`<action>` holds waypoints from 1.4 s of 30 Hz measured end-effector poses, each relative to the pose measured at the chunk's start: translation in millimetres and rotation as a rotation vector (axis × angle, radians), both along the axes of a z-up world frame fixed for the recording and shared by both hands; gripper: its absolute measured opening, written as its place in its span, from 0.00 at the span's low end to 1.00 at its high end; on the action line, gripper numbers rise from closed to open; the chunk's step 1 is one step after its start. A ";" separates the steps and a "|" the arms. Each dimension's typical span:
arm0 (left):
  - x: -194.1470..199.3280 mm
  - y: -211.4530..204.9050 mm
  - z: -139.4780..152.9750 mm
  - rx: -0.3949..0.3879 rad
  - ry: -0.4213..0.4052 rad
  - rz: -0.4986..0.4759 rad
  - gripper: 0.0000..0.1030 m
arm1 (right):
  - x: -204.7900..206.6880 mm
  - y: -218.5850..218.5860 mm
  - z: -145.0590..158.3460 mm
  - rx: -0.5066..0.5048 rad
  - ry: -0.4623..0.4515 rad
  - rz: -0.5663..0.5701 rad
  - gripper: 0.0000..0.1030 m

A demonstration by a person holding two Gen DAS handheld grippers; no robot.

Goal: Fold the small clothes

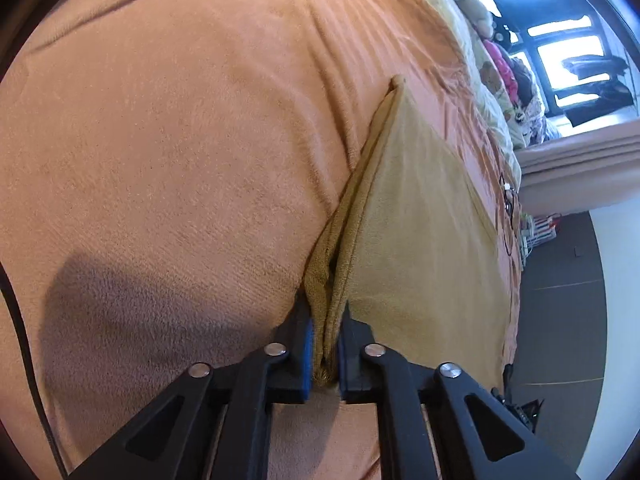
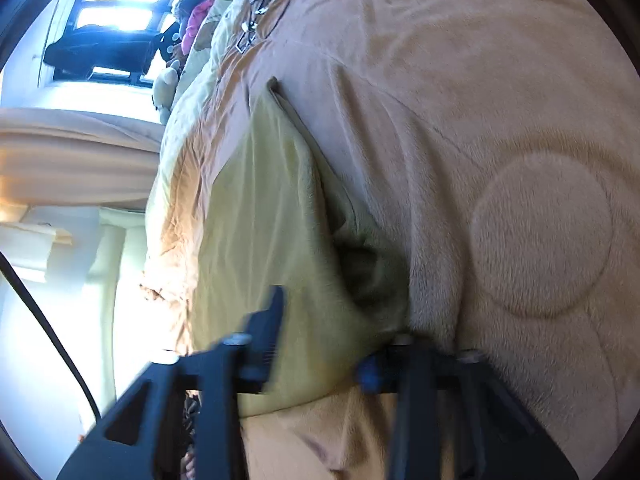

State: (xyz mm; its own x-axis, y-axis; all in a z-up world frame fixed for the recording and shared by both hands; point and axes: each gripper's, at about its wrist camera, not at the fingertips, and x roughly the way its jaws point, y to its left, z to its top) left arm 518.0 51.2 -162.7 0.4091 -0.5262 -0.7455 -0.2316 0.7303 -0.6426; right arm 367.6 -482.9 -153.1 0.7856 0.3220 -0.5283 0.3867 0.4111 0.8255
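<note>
A small tan cloth (image 1: pixel 416 216) lies on an orange-pink fleece blanket (image 1: pixel 180 140). My left gripper (image 1: pixel 325 344) is shut on the cloth's near doubled edge, which bunches up between the blue pads (image 1: pixel 307 344). In the right wrist view the same cloth (image 2: pixel 276 208) looks yellow-green. My right gripper (image 2: pixel 324 344) stands wide open astride the cloth's near edge, one finger on each side, not pinching it. The cloth's far corner (image 2: pixel 274 82) points away along the blanket (image 2: pixel 460 120).
The blanket covers a bed. Stuffed toys (image 1: pixel 480 12) and clothes are piled at the bed's far end by a bright window (image 1: pixel 560 48). A pair of glasses (image 2: pixel 256 28) lies on the blanket. Dark floor (image 1: pixel 560 280) runs beside the bed.
</note>
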 end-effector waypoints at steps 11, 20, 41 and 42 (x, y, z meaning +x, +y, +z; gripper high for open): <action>-21.6 8.2 43.4 0.066 -0.076 0.022 0.06 | -25.9 37.5 47.6 -0.185 -0.041 0.069 0.00; -73.2 25.3 45.5 0.021 -0.077 0.052 0.06 | -54.4 45.5 50.4 -0.210 -0.031 0.139 0.00; -106.8 37.7 22.8 -0.043 -0.091 0.060 0.06 | -87.6 77.7 134.1 -0.596 0.014 0.123 0.14; -106.2 37.6 22.9 -0.045 -0.093 0.060 0.06 | -83.7 86.8 139.0 -0.600 -0.003 0.157 0.14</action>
State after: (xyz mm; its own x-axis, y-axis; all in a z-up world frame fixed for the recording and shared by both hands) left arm 411.8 88.8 -139.8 0.5068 -0.5310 -0.6792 -0.2118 0.6870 -0.6951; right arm 283.9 -396.1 -14.2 0.7543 0.0816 -0.6514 0.2820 0.8557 0.4338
